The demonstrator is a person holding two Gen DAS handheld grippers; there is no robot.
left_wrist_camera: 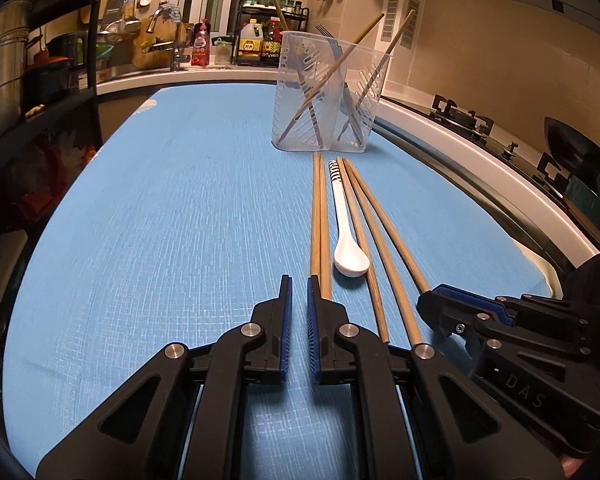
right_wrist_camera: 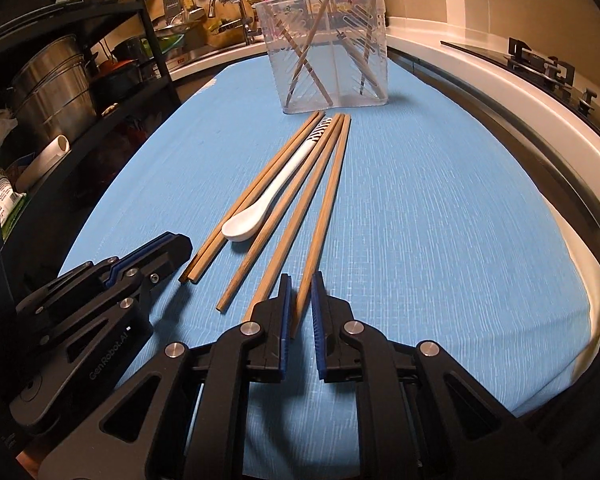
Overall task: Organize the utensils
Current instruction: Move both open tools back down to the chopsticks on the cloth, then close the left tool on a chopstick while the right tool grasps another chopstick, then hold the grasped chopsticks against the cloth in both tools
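Black linkages and blue pads of the left gripper [left_wrist_camera: 299, 280] fill the bottom of its own view, jaws drawn nearly together with only blue cloth showing in the gap; the paired chopsticks [left_wrist_camera: 318, 216] lie just outside its right pad, touching or nearly so, not between the jaws. In the right wrist view the right gripper [right_wrist_camera: 301, 280] is likewise narrow, and the near end of the rightmost chopstick [right_wrist_camera: 324, 204] sits in the slot between its pads. Whether the pads actually press on it is hard to tell from this angle, though the gap looks about as wide as the stick.

On the blue tablecloth [left_wrist_camera: 160, 200] five wooden chopsticks in all lie roughly parallel, pointing toward the clear plastic utensil holder [left_wrist_camera: 324, 96], with a white ceramic spoon [left_wrist_camera: 346, 232] resting between the pair and the other three. The holder already carries several chopsticks and what seems to be a fork, leaning at angles.

So the sorting appears partly done: some pieces are in the holder, while the five loose chopsticks and the spoon remain to be lifted and dropped in.
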